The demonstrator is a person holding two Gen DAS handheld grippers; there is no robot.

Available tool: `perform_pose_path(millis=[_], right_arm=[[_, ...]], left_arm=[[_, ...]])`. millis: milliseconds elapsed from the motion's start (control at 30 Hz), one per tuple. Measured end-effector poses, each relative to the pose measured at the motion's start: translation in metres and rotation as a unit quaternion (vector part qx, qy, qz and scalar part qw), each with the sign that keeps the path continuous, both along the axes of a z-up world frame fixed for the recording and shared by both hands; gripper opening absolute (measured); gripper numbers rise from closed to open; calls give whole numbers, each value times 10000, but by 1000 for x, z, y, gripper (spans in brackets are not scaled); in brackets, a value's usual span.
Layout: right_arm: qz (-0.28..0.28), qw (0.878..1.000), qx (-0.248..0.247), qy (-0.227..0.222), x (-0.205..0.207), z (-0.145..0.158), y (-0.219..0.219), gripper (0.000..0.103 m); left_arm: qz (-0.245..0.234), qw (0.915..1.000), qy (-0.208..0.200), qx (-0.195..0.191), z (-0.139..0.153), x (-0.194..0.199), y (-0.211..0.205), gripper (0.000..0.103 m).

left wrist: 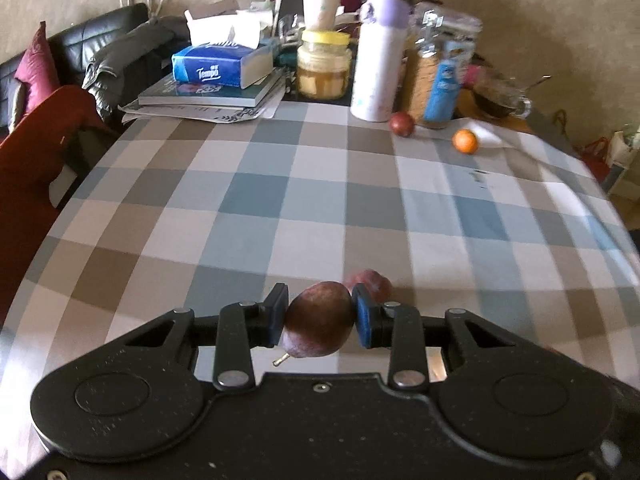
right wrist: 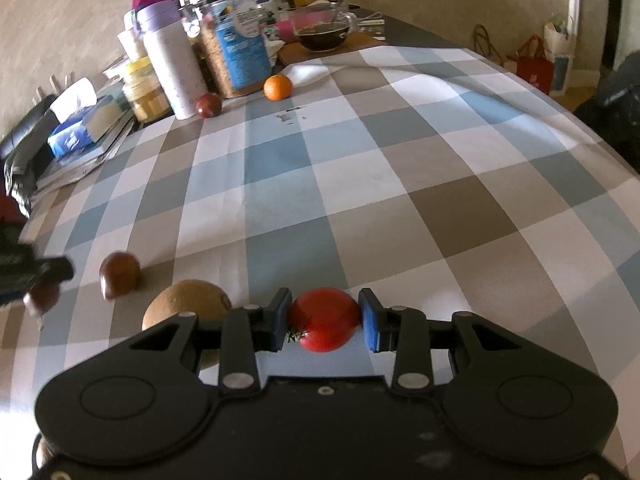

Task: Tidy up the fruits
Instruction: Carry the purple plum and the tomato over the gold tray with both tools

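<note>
Your left hand-held gripper [left wrist: 319, 317] clamps a dark red pear [left wrist: 319, 320] (stem showing) above the bench [left wrist: 280, 200]. Your right hand-held gripper [right wrist: 325, 319] pinches a tomato [right wrist: 324, 318].

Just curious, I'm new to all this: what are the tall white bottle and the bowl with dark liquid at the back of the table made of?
The bottle looks like painted metal or plastic: opaque, matte white, with a lilac lid that seems plastic. The bowl looks like clear glass: you see the dark liquid through its wall, and its rim glints.
</note>
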State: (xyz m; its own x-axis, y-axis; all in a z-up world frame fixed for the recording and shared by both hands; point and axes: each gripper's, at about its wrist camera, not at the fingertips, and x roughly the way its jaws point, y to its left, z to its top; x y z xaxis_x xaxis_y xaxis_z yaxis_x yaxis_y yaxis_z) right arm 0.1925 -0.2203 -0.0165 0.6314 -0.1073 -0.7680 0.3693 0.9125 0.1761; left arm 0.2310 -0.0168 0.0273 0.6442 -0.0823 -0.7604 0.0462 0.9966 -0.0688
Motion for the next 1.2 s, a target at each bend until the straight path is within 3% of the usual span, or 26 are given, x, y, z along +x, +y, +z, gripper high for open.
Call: perform_pose_path(millis=[433, 700, 1000, 1200], right_arm=[[-186, 9964, 781, -277, -6, 5, -20, 37], [-139, 9939, 804, -743, -24, 24, -19, 38], [276, 9924, 657, -1004, -89, 46, -4, 38], [332, 9922, 591, -1044, -136, 42, 4, 38]], left_arm=[[-331, 9992, -216, -57, 1, -87, -10, 43], [-469, 9986, -244, -52, -6, -125, -12, 43], [-400, 9991, -137, -39, -18, -142, -9, 43], [-361, 9993, -98, 3, -20, -144, -10, 43]])
